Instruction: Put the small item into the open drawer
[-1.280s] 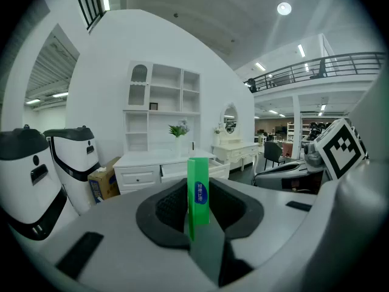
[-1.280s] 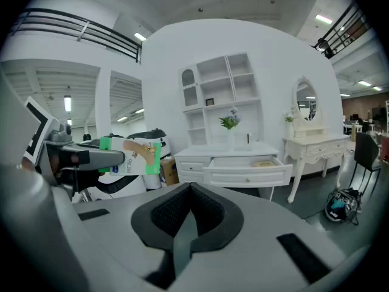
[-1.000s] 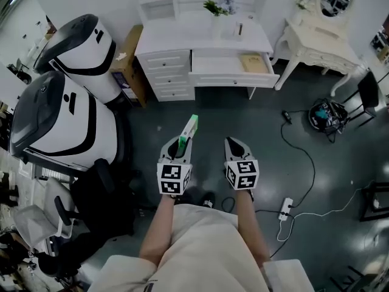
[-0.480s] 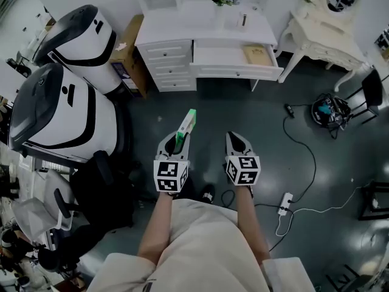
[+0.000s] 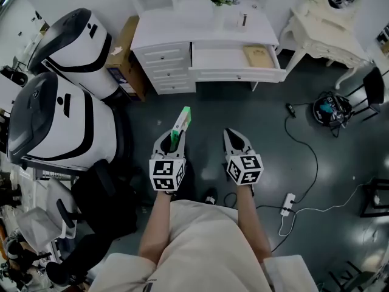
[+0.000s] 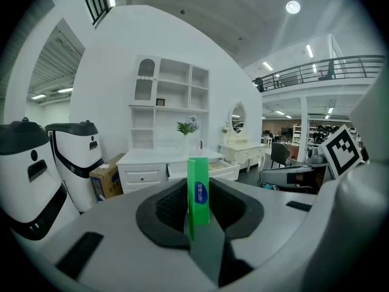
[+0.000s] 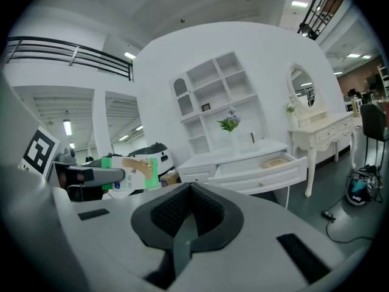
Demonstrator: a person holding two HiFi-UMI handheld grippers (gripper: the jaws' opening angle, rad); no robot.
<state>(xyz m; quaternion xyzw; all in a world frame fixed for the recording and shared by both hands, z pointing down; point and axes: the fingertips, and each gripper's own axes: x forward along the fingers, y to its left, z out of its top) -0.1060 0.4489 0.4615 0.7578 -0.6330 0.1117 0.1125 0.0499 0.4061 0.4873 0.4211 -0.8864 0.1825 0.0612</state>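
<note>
Carry step — the left gripper [image 5: 174, 140] pinches a green box [image 5: 180, 120] between its jaws; the right gripper [image 5: 234, 140] sits closed, empty. Next: reach the open drawer [image 5: 237, 75] ahead.

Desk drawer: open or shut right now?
Open: the drawer is pulled out from the white desk, a tan item lying inside at its right end.

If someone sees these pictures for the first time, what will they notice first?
The green box stands out, clamped in the jaws of the left gripper near the head view's middle. Ahead, the white desk has its wide drawer pulled open, and two large white-and-black machines stand at the left.
</note>
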